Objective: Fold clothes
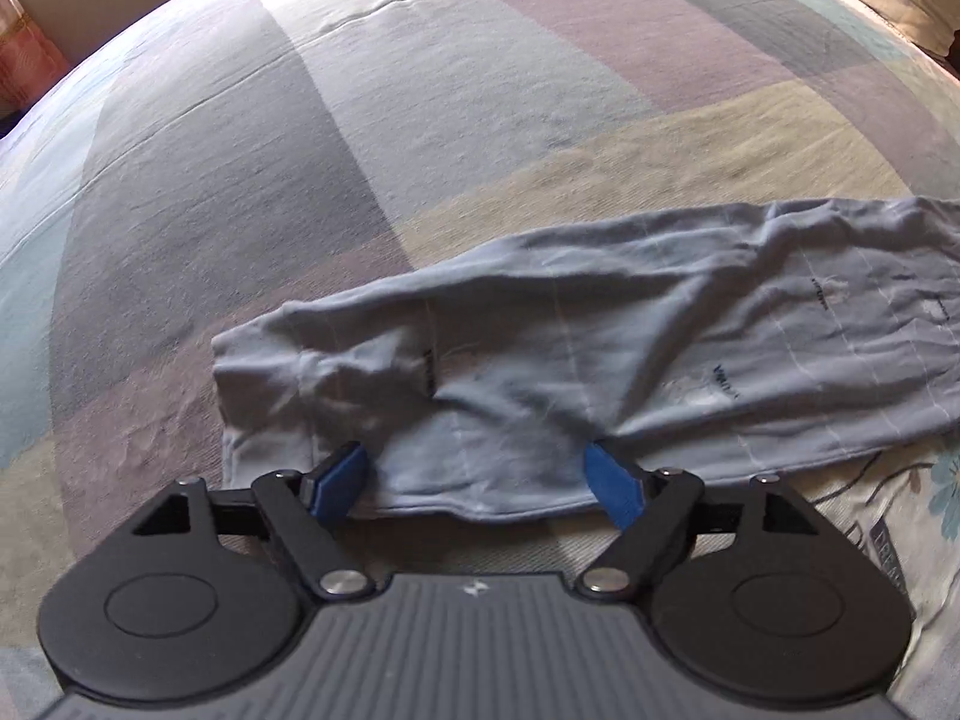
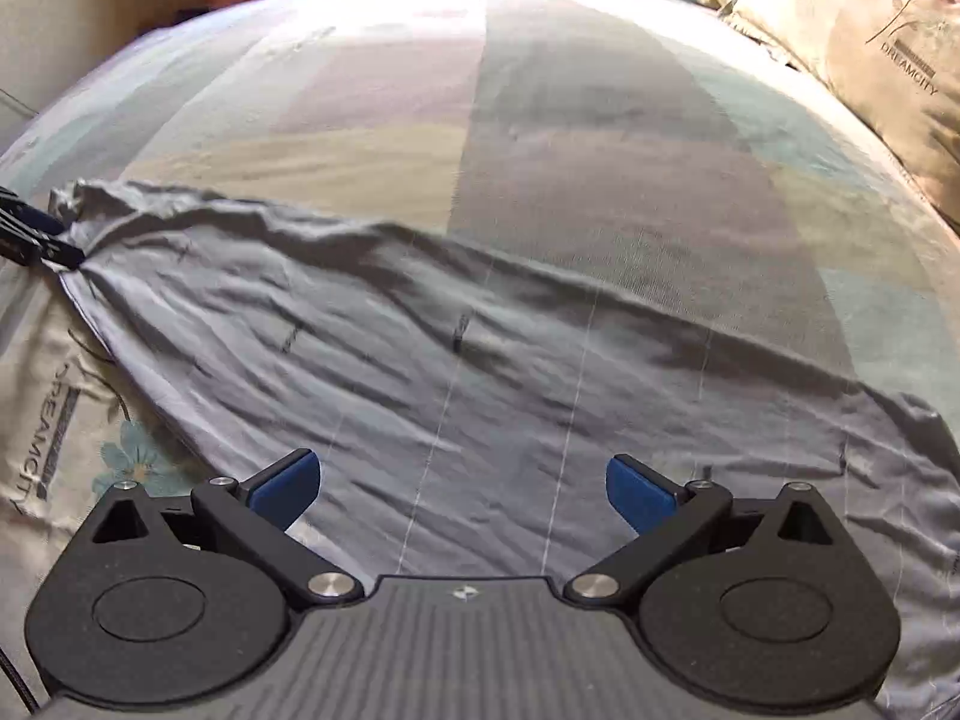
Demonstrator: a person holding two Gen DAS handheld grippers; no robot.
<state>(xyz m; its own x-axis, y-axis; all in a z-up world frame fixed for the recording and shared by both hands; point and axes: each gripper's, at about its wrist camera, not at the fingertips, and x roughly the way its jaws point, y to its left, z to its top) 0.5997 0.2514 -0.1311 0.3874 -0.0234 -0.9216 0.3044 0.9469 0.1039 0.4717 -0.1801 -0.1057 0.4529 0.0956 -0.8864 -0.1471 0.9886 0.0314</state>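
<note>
Here, grey garment point(image 1: 600, 348) on bedsheet point(image 1: 420, 138)

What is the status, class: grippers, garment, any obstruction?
Left hand-held gripper open, at grey garment's near edge. Right hand-held gripper open over garment, gripping nothing. Garment lies wrinkled, lengthwise on bedspread. Nothing in the way.

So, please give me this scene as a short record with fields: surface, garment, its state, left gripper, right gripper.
surface: bed with a patchwork colour-block sheet
garment: grey-blue garment with thin pale lines
state: lying long and wrinkled across the sheet, not yet a compact fold
left gripper: left gripper open, at the near hem of one end
right gripper: right gripper open, over the cloth
other: pillow at the far right
</note>
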